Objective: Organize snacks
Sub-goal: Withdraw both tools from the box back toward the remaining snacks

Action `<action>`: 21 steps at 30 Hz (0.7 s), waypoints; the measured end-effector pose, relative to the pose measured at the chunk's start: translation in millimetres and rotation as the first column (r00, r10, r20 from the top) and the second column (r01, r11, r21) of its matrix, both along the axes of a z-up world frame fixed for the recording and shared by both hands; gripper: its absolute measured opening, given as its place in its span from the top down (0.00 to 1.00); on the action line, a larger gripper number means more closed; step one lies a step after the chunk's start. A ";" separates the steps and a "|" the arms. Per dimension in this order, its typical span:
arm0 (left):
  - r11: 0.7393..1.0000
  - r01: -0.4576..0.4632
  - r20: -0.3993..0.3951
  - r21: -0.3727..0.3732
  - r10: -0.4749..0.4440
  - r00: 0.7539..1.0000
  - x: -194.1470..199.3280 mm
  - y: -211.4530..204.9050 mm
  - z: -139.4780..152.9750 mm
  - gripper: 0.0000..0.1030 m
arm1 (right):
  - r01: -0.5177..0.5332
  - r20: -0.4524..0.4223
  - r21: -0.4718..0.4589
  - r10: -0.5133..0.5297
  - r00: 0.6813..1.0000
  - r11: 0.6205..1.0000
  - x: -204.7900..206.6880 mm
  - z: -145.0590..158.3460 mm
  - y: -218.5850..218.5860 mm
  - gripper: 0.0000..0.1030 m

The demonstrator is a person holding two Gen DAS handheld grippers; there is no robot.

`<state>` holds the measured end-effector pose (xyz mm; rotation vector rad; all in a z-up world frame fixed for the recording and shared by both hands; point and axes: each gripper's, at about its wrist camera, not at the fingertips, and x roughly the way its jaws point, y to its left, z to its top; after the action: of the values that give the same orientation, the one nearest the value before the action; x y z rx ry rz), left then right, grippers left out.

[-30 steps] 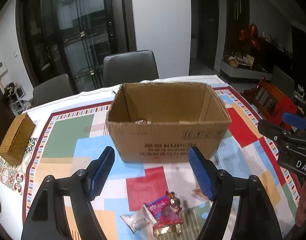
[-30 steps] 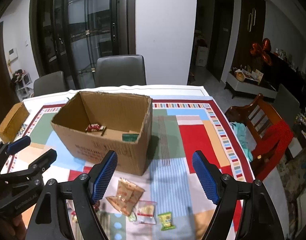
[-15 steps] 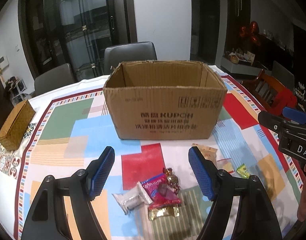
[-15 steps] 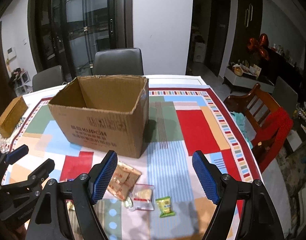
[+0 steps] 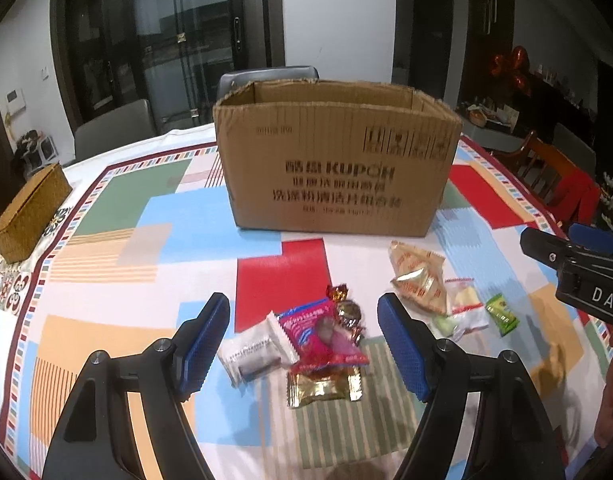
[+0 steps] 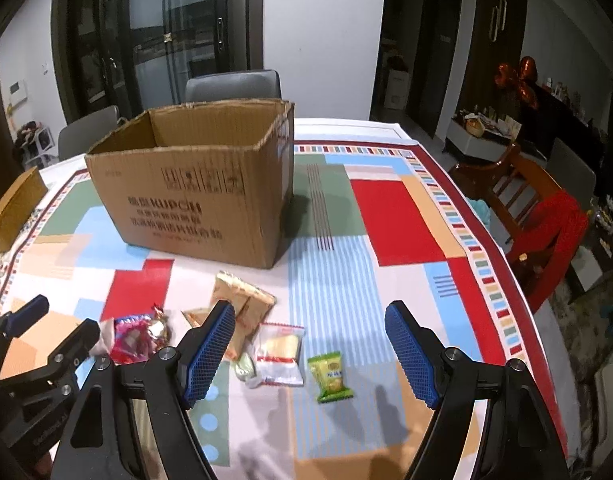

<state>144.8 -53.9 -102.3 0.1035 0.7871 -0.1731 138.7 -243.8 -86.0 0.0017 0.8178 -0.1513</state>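
An open cardboard box (image 5: pixel 338 172) (image 6: pixel 198 200) stands mid-table. In front of it lie loose snacks: a pink packet (image 5: pixel 322 334), a silver-white packet (image 5: pixel 252 354), a gold packet (image 5: pixel 324 388), a wrapped gold candy (image 5: pixel 348 310), a tan packet (image 5: pixel 418 280) (image 6: pixel 246 304), a clear red-edged packet (image 6: pixel 280 352) and a small green packet (image 6: pixel 331 376) (image 5: pixel 502 314). My left gripper (image 5: pixel 302 344) hangs open just above the pink and silver packets, holding nothing. My right gripper (image 6: pixel 310 348) is open over the clear and green packets, empty.
A patchwork tablecloth (image 6: pixel 394 220) covers the table. A woven box (image 5: pixel 30 212) sits at the left edge. Grey chairs (image 6: pixel 234 86) stand behind the table, a wooden chair with red cloth (image 6: pixel 546 224) at the right. The left gripper's body (image 6: pixel 30 356) shows in the right wrist view.
Both grippers have come down and nearer to the snacks; the box's inside has dropped out of sight and the packets look larger. Neither pair of jaws changed width.
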 end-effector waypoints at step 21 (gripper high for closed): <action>1.000 -0.016 -0.010 0.015 0.016 1.000 -23.0 -1.8 -49.0 0.23 | 0.042 -0.005 -0.037 -0.042 0.999 0.998 -20.7 -56.8 -6.6 0.24</action>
<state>121.8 -55.8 -151.3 0.1103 0.7987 -0.1530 118.0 -250.4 -142.8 -0.0164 0.8211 -0.2063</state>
